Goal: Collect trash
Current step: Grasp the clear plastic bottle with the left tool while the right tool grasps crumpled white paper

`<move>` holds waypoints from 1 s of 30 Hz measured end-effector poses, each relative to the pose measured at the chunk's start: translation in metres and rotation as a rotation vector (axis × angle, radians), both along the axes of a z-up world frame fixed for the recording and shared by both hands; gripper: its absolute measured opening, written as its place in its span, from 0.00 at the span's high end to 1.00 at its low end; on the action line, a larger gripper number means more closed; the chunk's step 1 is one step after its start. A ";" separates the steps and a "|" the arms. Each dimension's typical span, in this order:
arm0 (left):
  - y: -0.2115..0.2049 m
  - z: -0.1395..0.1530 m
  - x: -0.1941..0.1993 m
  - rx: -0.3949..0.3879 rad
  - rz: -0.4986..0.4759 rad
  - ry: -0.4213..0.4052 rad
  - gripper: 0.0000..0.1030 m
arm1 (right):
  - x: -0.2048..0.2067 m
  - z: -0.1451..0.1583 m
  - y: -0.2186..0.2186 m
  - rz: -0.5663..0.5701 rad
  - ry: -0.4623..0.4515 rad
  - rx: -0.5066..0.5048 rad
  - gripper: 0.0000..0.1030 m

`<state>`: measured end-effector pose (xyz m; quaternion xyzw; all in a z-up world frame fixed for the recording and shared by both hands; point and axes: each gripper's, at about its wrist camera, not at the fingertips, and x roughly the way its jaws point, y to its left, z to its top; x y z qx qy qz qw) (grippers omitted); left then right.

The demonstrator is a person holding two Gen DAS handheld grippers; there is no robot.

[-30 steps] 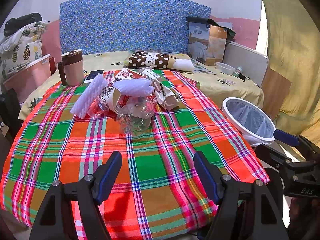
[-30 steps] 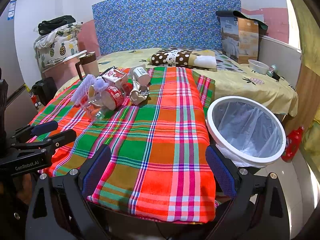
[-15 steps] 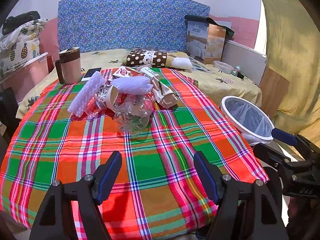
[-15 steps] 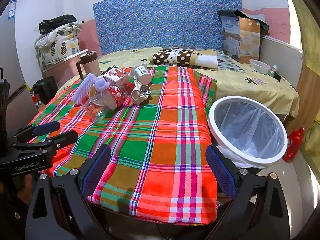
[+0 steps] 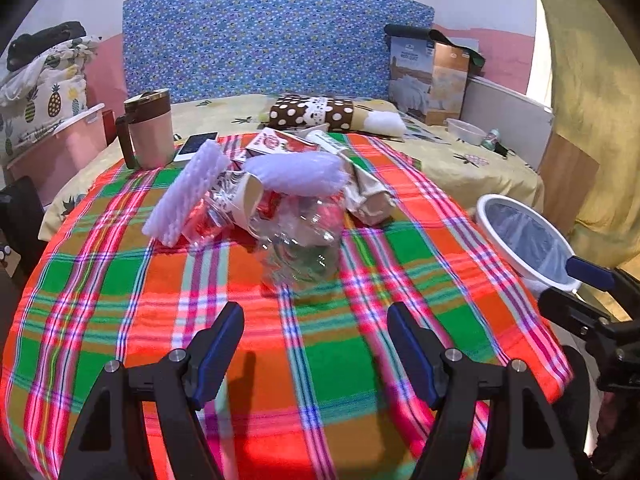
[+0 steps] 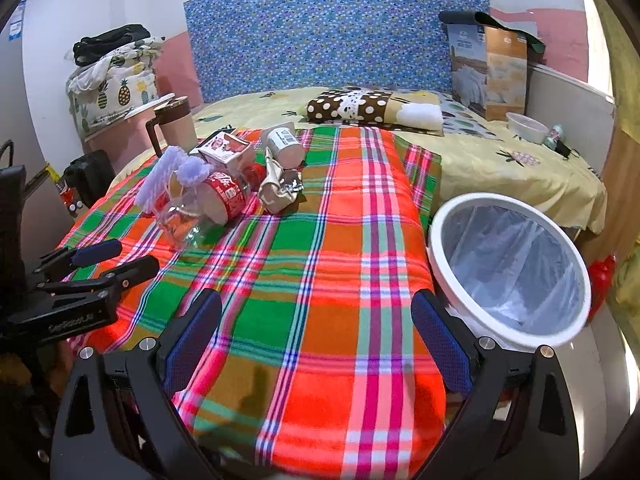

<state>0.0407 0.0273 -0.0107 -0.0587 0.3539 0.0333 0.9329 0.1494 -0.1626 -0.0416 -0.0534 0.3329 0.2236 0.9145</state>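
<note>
Both grippers, the left gripper (image 5: 316,340) and the right gripper (image 6: 316,336), gape wide, holding nothing. The trash pile (image 5: 276,196) lies toward the blanket's (image 5: 320,360) far edge; the bin (image 6: 508,272) stands at its right edge.

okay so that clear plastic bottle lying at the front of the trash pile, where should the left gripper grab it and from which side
Probably across the clear plastic bottle at its crumpled body, coming from the near side, where the open left gripper already faces it. The bottle lies on the plaid blanket in front of the paper cup and foam sleeves, so that near face is unobstructed; the thin wall should flex, so close gently.
</note>
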 end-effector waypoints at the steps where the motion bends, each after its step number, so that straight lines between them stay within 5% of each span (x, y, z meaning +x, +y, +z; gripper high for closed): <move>1: 0.006 0.000 0.005 -0.013 0.003 -0.003 0.28 | 0.003 0.000 0.002 0.004 -0.006 -0.006 0.06; 14: 0.035 -0.007 0.060 -0.067 -0.006 -0.005 0.28 | 0.045 0.001 0.037 0.098 0.002 -0.003 0.20; 17: 0.033 -0.014 0.071 -0.061 -0.020 0.018 0.28 | 0.058 -0.002 0.046 0.124 0.022 -0.008 0.32; 25: 0.038 -0.029 0.092 -0.086 -0.043 0.060 0.29 | 0.082 -0.009 0.065 0.182 0.074 -0.002 0.43; 30: 0.041 -0.036 0.095 -0.112 -0.051 0.084 0.38 | 0.093 -0.015 0.070 0.206 0.109 0.013 0.52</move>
